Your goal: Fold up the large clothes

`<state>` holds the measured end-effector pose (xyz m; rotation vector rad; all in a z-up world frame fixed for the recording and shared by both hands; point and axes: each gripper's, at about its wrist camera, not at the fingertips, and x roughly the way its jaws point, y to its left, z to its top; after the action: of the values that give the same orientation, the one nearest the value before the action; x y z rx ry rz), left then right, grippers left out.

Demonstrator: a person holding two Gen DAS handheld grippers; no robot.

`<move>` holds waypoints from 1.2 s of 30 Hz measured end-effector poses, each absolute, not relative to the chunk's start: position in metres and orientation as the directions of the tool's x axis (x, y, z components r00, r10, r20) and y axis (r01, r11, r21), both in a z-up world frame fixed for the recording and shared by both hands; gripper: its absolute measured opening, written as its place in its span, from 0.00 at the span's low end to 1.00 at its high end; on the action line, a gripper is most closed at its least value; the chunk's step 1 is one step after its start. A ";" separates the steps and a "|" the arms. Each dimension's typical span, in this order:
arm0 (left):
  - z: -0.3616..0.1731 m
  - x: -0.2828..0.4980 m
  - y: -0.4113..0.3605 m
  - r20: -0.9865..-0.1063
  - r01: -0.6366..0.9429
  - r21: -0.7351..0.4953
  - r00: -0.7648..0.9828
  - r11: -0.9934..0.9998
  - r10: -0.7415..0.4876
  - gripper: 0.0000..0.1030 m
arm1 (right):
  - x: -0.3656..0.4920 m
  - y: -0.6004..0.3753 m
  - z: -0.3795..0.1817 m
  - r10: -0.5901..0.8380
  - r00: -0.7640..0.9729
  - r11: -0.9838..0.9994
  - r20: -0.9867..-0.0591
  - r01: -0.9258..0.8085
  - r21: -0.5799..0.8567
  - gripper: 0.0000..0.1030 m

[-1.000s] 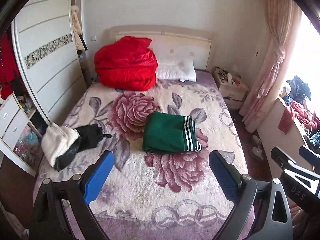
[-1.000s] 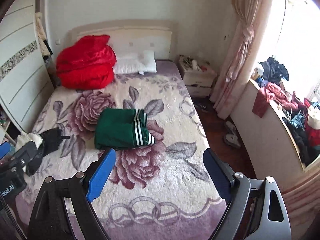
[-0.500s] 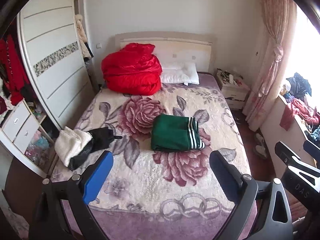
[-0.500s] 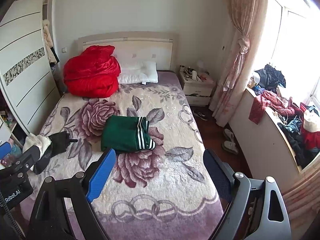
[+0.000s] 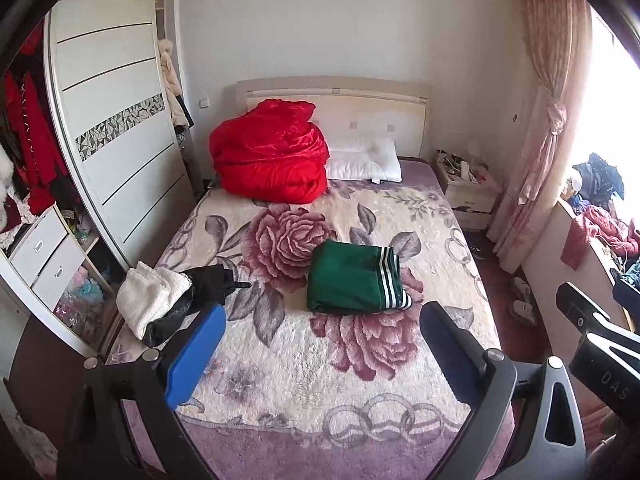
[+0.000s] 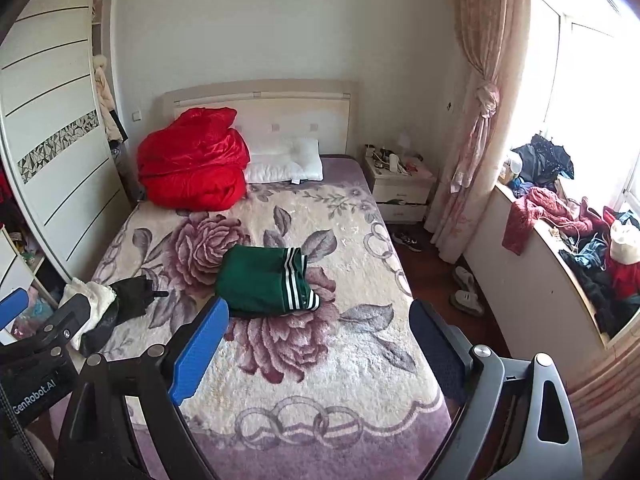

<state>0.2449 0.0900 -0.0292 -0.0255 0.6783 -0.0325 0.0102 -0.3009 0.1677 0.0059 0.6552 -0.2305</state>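
Nearest the cameras, the left gripper (image 5: 320, 344) and the right gripper (image 6: 320, 340) both hang over the foot of the bed with jaws spread wide and nothing between them. Beyond them the floral blanket (image 5: 304, 364) covers the bed. At about 10 o'clock in the left wrist view, a white towel (image 5: 150, 300) and a black garment (image 5: 200, 292) lie bunched at the bed's left edge; whether they are folded cannot be told.

Mid-bed, at 12 o'clock from both grippers and well apart from them, the green garment (image 5: 348, 280) with white stripes lies as a flat rectangular bundle, apparently already folded. It looks soft, light and limp, likely to sag and unfold if pinched by one layer; a hold should close on the whole stack at two opposite edges, near the striped end (image 6: 298, 280) and the plain end.

Farthest back, a red quilt (image 5: 268, 160) and white pillow (image 5: 364, 160) sit against the headboard.
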 end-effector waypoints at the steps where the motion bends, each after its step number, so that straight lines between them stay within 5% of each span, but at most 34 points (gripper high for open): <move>1: -0.028 0.245 0.090 -0.624 0.023 -0.033 0.780 0.999 -0.038 0.96 | 0.011 -0.301 0.168 -0.209 0.768 0.975 -0.605 0.212 -0.067 0.91; 36: -0.008 0.238 0.085 -0.578 0.020 -0.018 0.815 1.000 -0.027 0.97 | 0.009 -0.292 0.181 -0.187 0.799 0.980 -0.571 0.190 -0.055 0.91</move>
<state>0.2382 0.0846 -0.0084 -0.0114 0.6169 -0.0250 0.0089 -0.2923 0.1814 0.0048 0.6124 -0.2024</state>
